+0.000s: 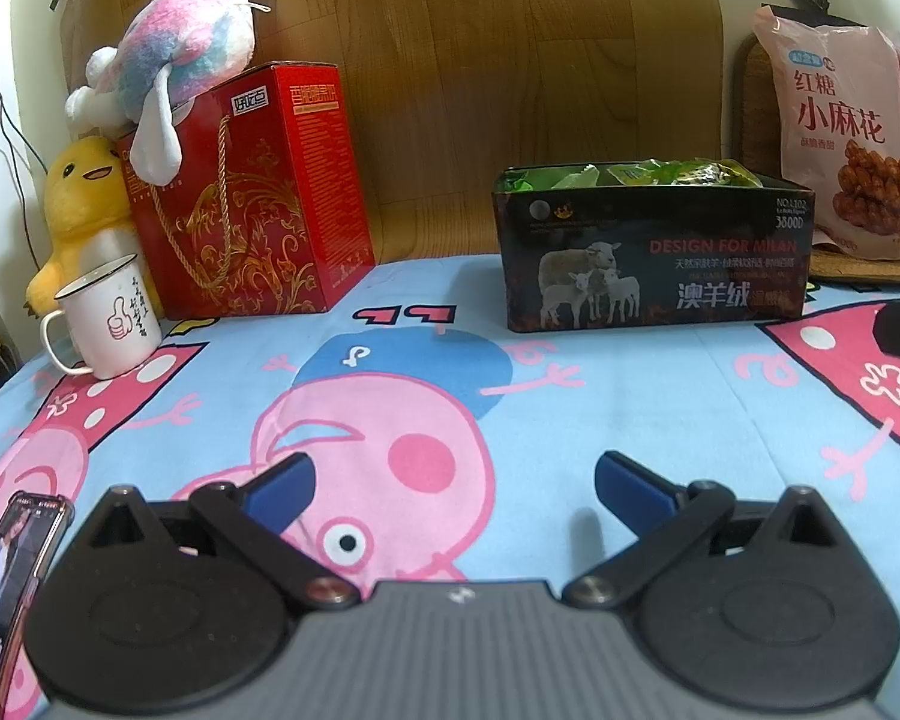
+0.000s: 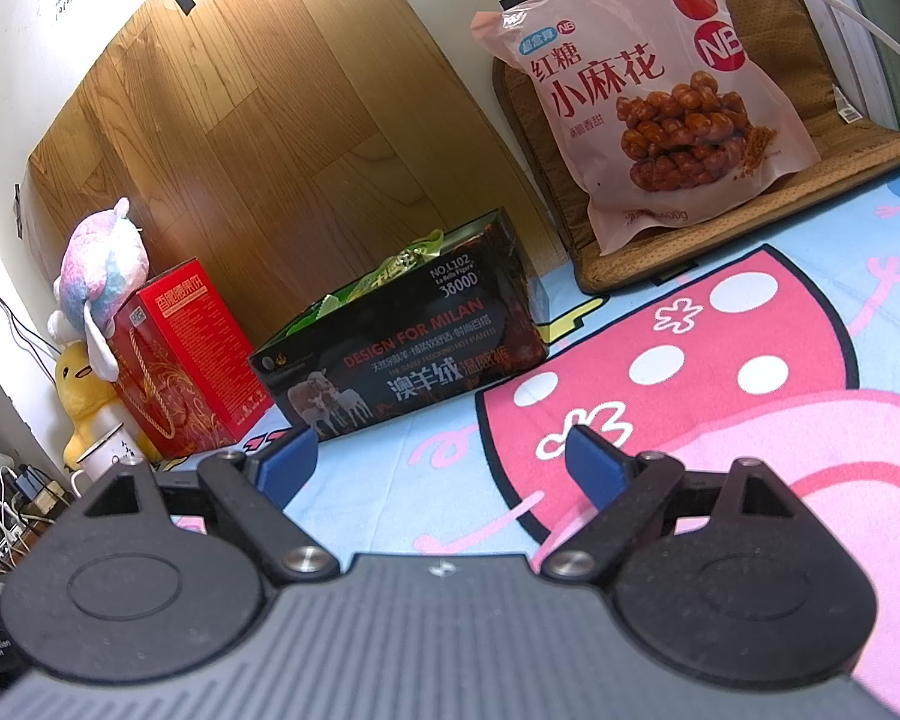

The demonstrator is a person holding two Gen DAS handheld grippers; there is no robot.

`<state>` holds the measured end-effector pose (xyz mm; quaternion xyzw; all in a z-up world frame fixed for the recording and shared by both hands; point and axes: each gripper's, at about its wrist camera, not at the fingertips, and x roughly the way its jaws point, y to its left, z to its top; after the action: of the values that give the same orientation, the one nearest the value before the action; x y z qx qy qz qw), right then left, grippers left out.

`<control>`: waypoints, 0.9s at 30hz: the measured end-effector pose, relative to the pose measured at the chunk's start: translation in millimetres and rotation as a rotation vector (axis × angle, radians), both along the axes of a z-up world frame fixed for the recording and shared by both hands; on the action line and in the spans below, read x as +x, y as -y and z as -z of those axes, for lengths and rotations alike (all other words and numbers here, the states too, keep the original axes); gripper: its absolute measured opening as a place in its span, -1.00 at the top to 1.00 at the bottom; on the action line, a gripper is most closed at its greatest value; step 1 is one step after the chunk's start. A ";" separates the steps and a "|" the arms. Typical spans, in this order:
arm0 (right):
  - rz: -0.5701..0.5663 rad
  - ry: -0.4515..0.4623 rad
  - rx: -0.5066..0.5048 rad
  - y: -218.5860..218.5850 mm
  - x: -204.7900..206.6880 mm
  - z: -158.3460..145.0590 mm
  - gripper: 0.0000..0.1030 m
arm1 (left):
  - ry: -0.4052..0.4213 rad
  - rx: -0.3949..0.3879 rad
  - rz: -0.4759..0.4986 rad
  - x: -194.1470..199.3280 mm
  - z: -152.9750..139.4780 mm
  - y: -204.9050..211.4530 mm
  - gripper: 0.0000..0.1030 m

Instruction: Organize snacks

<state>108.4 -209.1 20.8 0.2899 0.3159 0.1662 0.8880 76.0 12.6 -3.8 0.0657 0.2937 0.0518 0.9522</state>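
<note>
A black box (image 1: pixel 654 252) (image 2: pixel 402 354) printed with sheep stands on the cartoon sheet, and green snack packets (image 1: pixel 642 175) (image 2: pixel 390 273) fill its open top. A large pink snack bag (image 1: pixel 846 126) (image 2: pixel 636 90) showing fried dough twists leans upright at the back right on a woven mat (image 2: pixel 690 234). My left gripper (image 1: pixel 453 492) hovers low over the sheet, open and empty, well short of the box. My right gripper (image 2: pixel 444 465) is also open and empty, with the box ahead to its left and the pink bag far ahead.
A red gift box (image 1: pixel 252 198) (image 2: pixel 180 360) with plush toys (image 1: pixel 174 54) on and beside it stands back left. A white enamel mug (image 1: pixel 111 318) sits in front of it. A phone (image 1: pixel 12 594) lies at the near left edge. A wooden board (image 1: pixel 480 78) backs the scene.
</note>
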 end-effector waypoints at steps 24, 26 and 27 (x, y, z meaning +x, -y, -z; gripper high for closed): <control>0.000 0.000 0.000 0.0 0.1 -0.1 -0.78 | 0.017 0.004 0.010 -1.7 -0.8 1.4 -0.99; 0.000 0.000 0.000 -0.1 0.2 0.0 -0.78 | 0.029 0.007 0.009 -3.3 -1.3 1.6 -0.99; 0.000 0.000 0.000 0.1 0.2 0.0 -0.78 | 0.031 0.007 0.012 -3.3 -1.5 1.7 -0.99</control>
<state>108.5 -209.2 20.8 0.2899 0.3160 0.1663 0.8879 72.7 10.9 -2.3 0.0702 0.2782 0.0480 0.9567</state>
